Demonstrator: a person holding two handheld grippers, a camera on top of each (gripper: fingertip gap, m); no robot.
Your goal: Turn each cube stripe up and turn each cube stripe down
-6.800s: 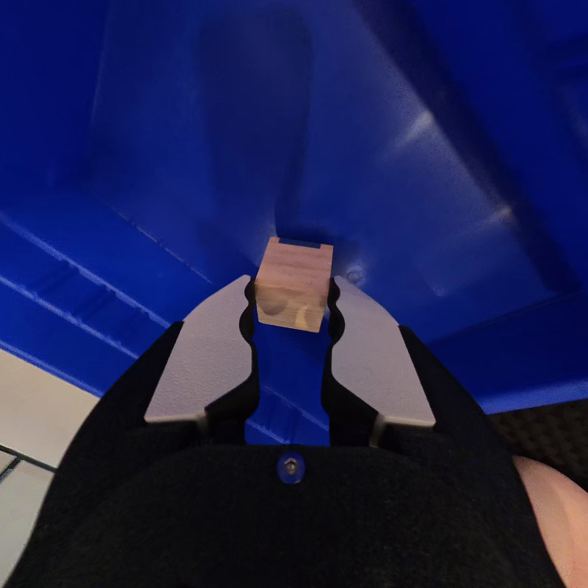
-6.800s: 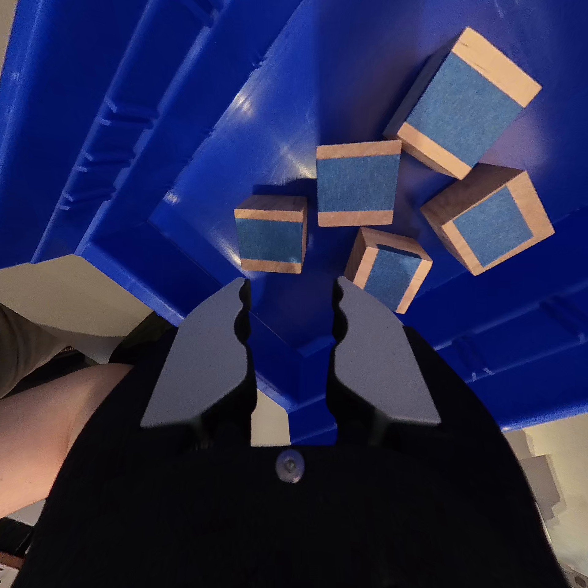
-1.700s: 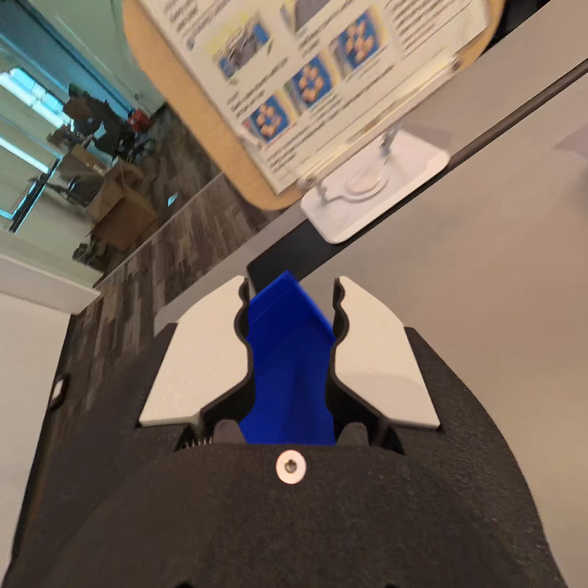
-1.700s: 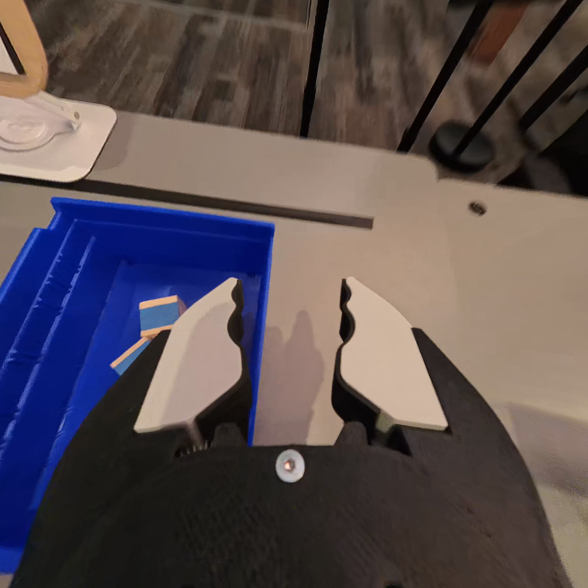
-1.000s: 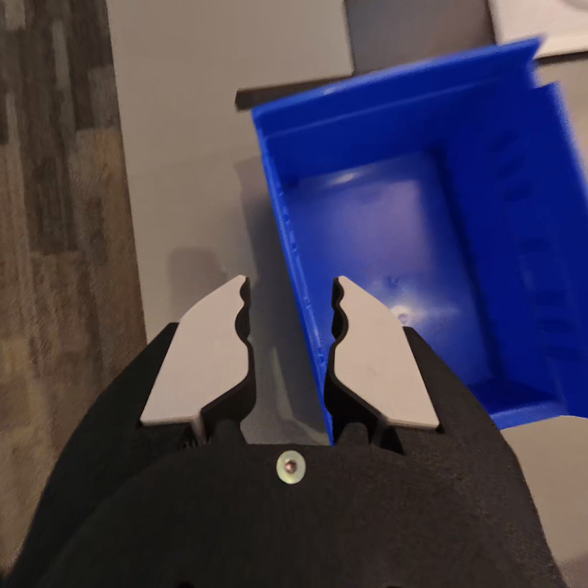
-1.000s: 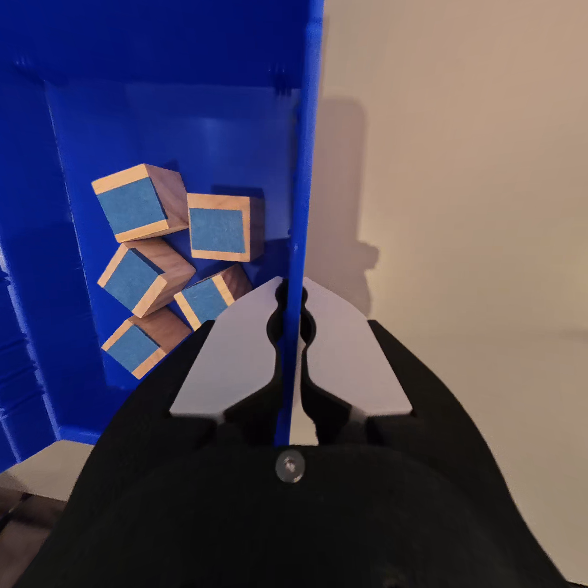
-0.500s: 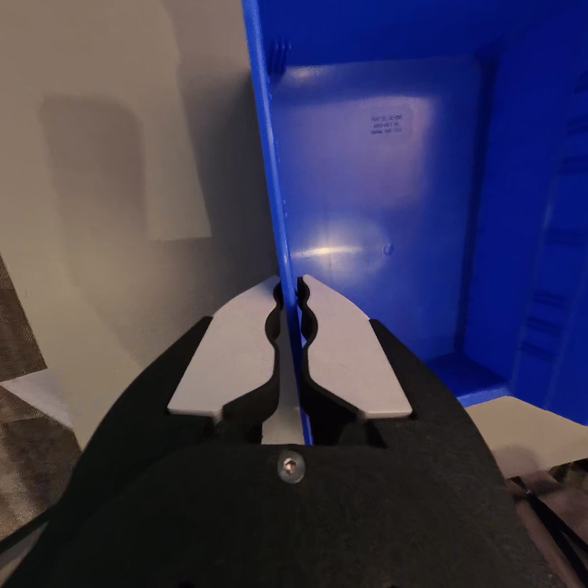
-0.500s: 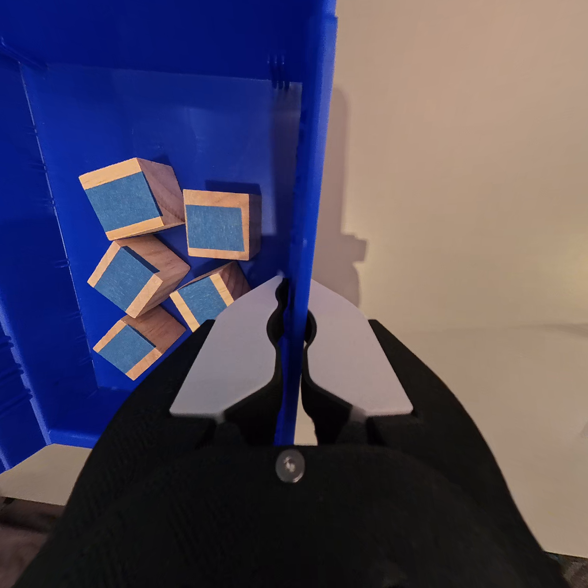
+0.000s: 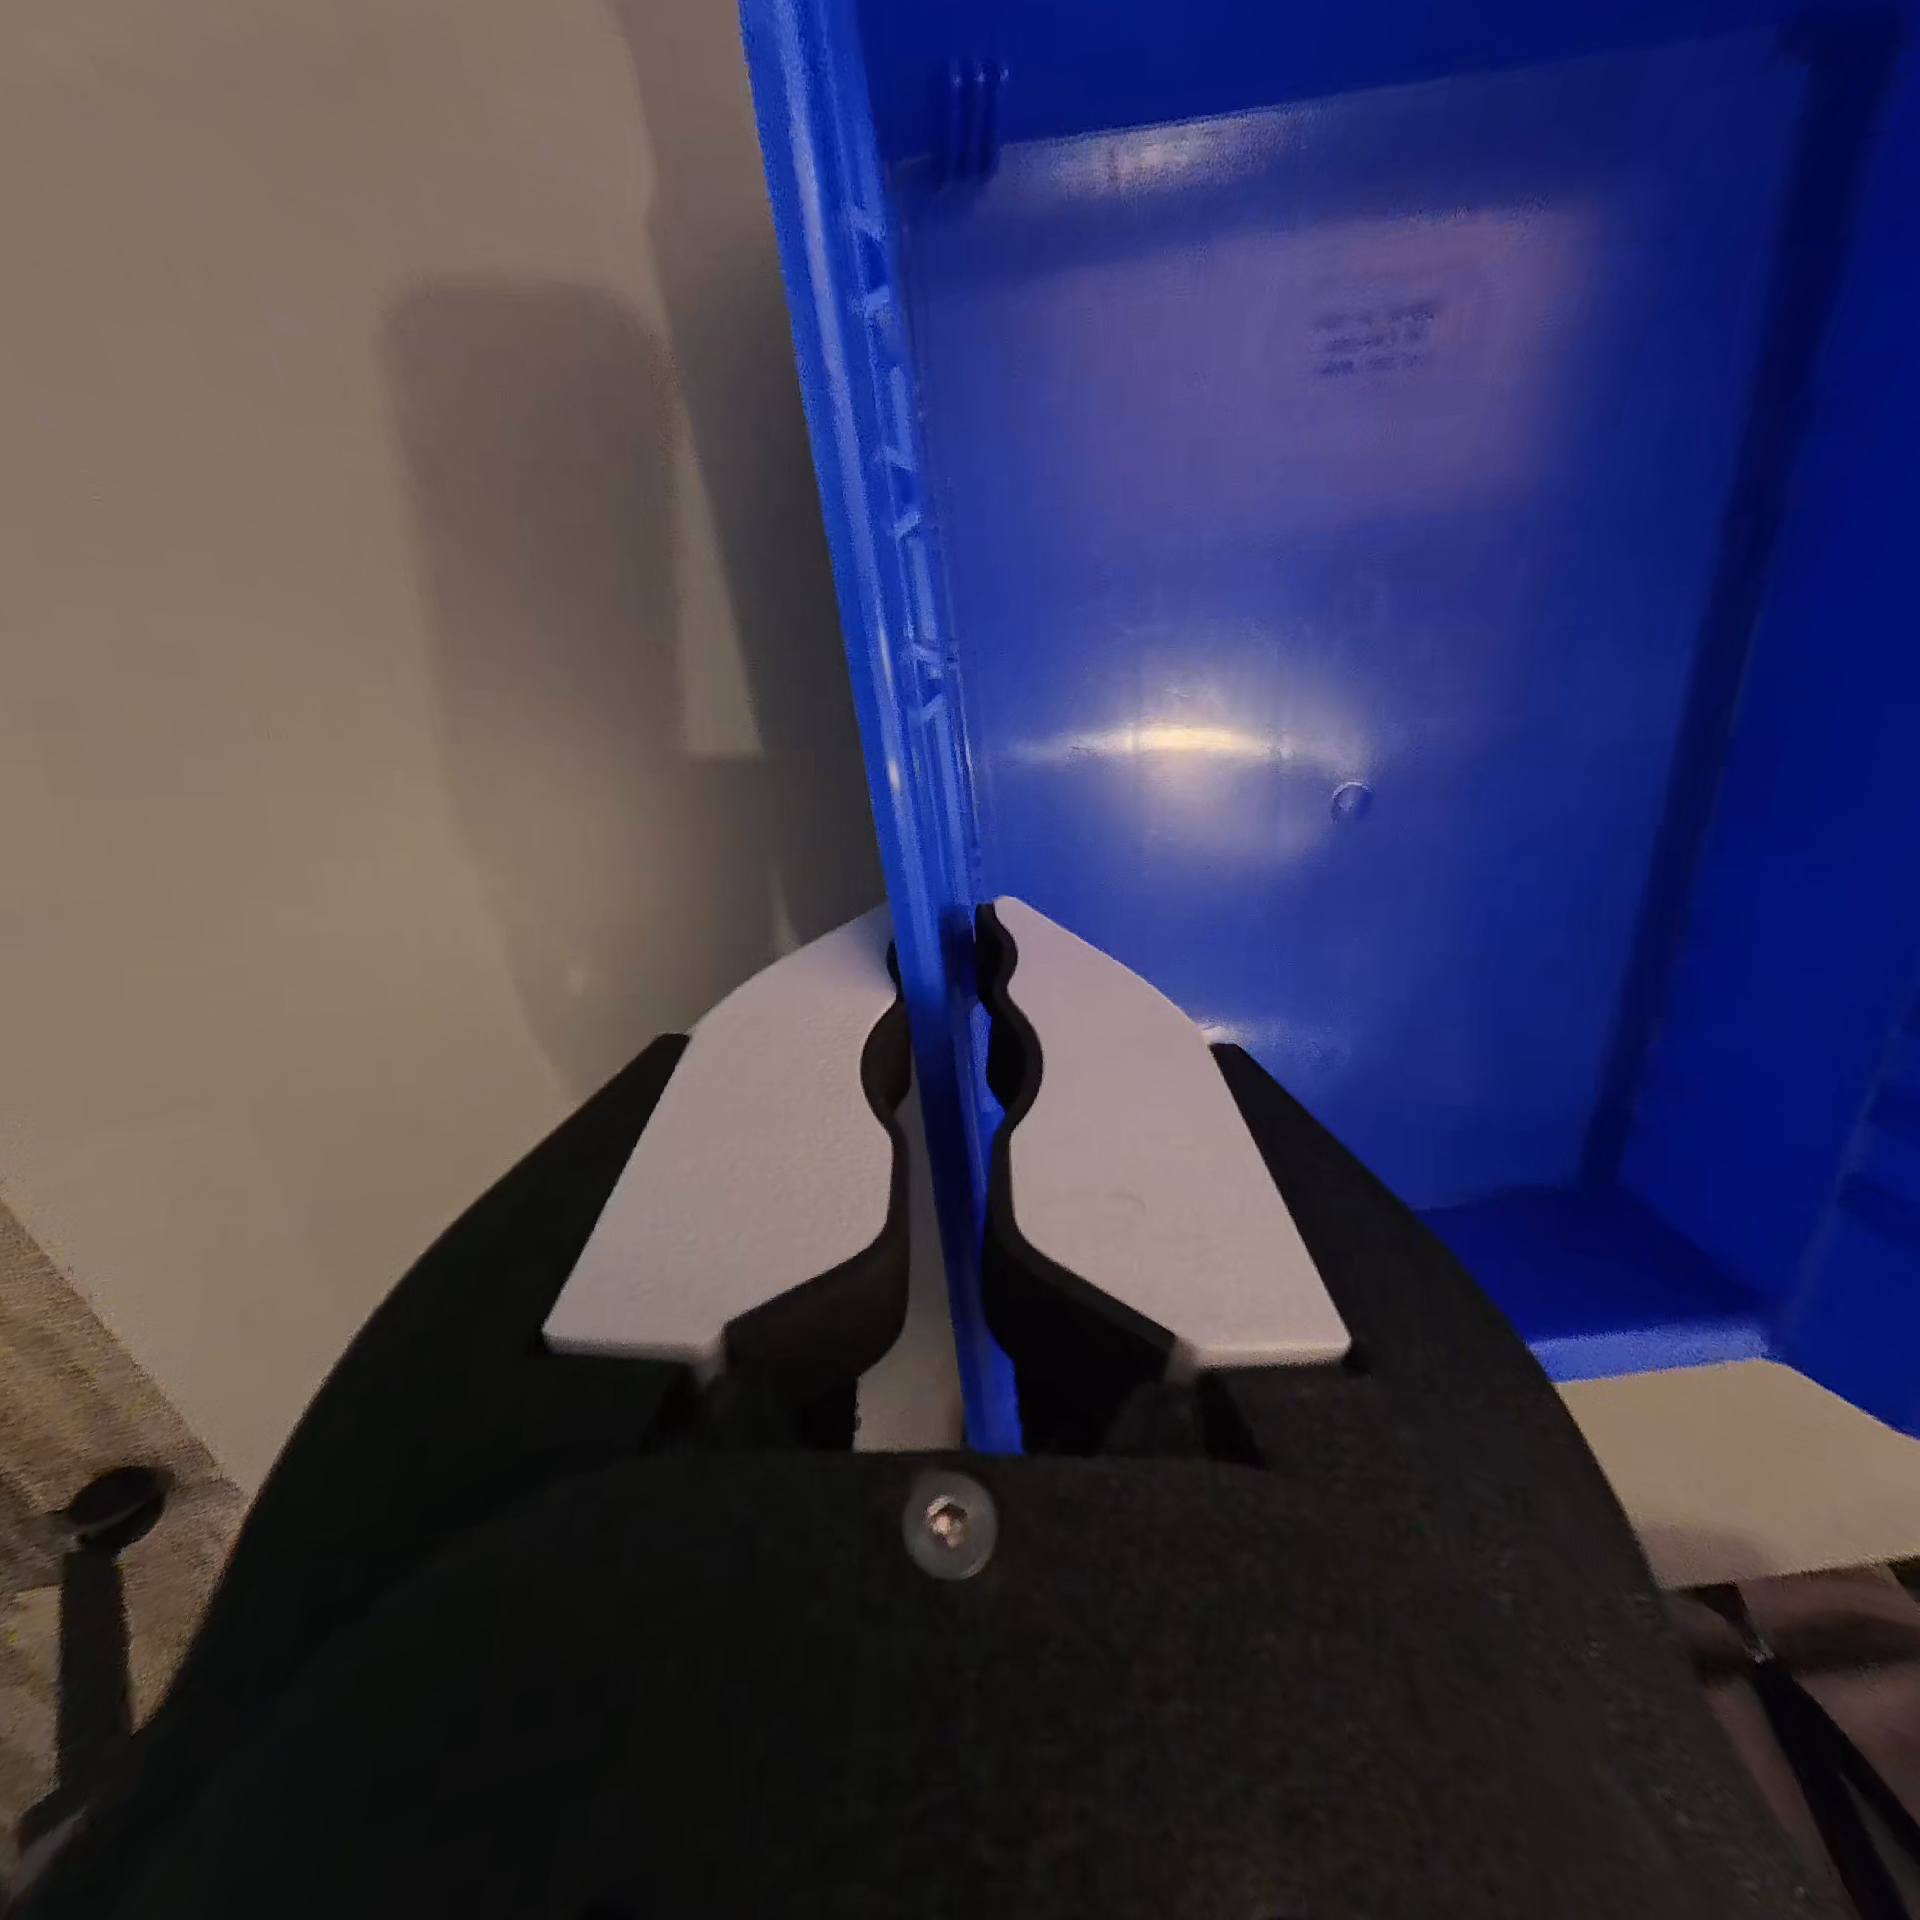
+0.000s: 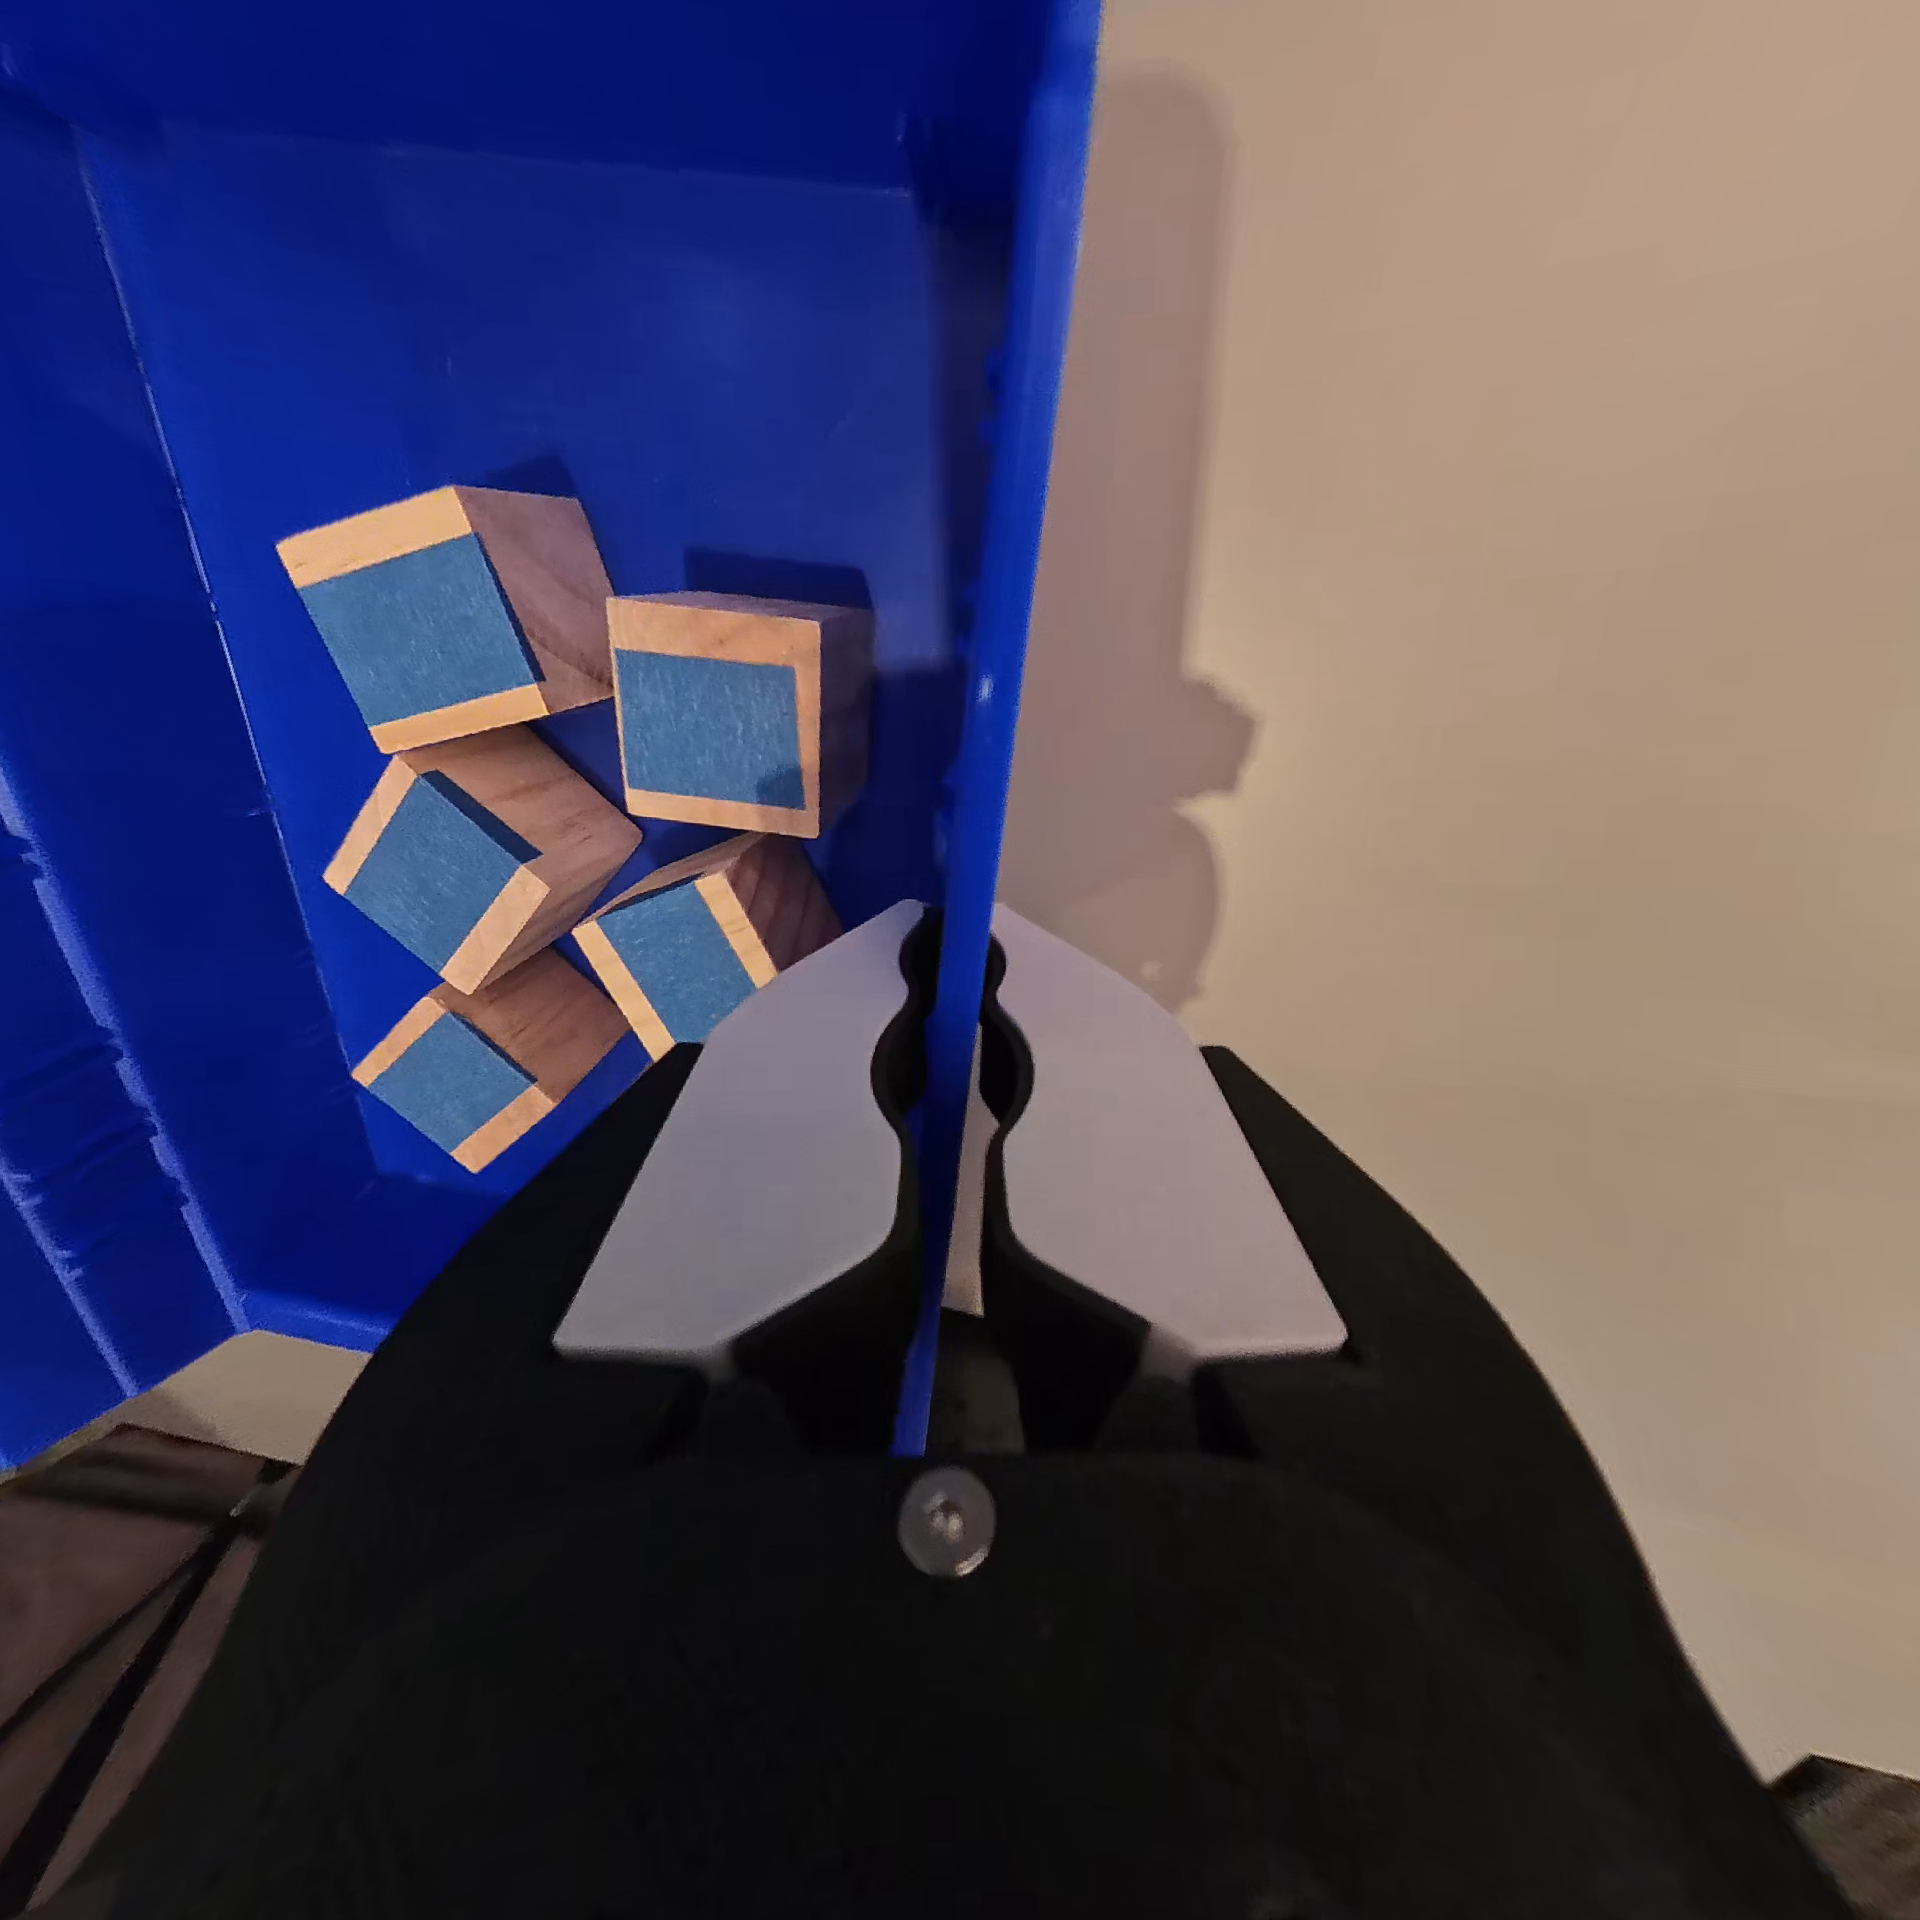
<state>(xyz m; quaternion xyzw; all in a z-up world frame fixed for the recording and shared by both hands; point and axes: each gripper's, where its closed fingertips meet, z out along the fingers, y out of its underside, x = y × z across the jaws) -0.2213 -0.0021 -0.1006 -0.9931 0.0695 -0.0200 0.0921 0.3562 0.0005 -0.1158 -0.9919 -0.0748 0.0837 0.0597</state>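
Note:
A blue plastic bin [image 10: 499, 343] sits on the pale table. Several wooden cubes [image 10: 717, 717] lie inside it at its right side, each with its blue stripe face up. My right gripper [image 10: 954, 920] is shut on the bin's right wall [image 10: 1013, 520], one finger inside and one outside. My left gripper [image 9: 935, 920] is shut on the bin's left wall [image 9: 883, 520]. The bin floor [image 9: 1351, 520] in the left wrist view holds no cubes.
The pale table [image 10: 1507, 623] spreads to the right of the bin and to its left [image 9: 312, 520]. Carpet floor [image 9: 62, 1403] and a black strap show past the table's near edge at the lower left.
About a second ago my left gripper was open beside the bin; it has since closed on the left wall. My right gripper has kept its hold on the right wall. Both views shifted slightly.

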